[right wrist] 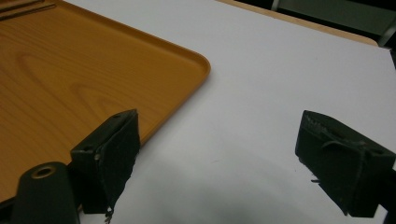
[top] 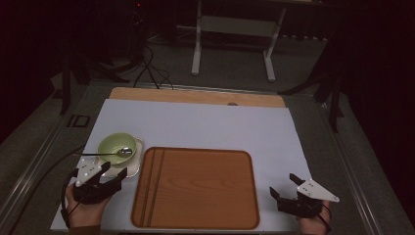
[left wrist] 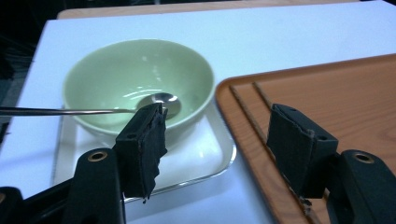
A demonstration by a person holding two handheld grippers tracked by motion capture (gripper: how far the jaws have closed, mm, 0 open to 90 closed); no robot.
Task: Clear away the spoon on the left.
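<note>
Left gripper (left wrist: 217,135) wide open, empty; spoon (left wrist: 93,108) handle just ahead overhangs bowl (left wrist: 140,70). Clipping it could tip bowl.

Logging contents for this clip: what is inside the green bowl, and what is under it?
A spoon lies in the green bowl, handle over the rim. The bowl stands on a small white tray; the tray beneath it is covered.

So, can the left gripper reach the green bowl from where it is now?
Probably yes. The left gripper is open, right beside the small white tray holding the green bowl, nothing between. The spoon handle sticks out sideways.
</note>
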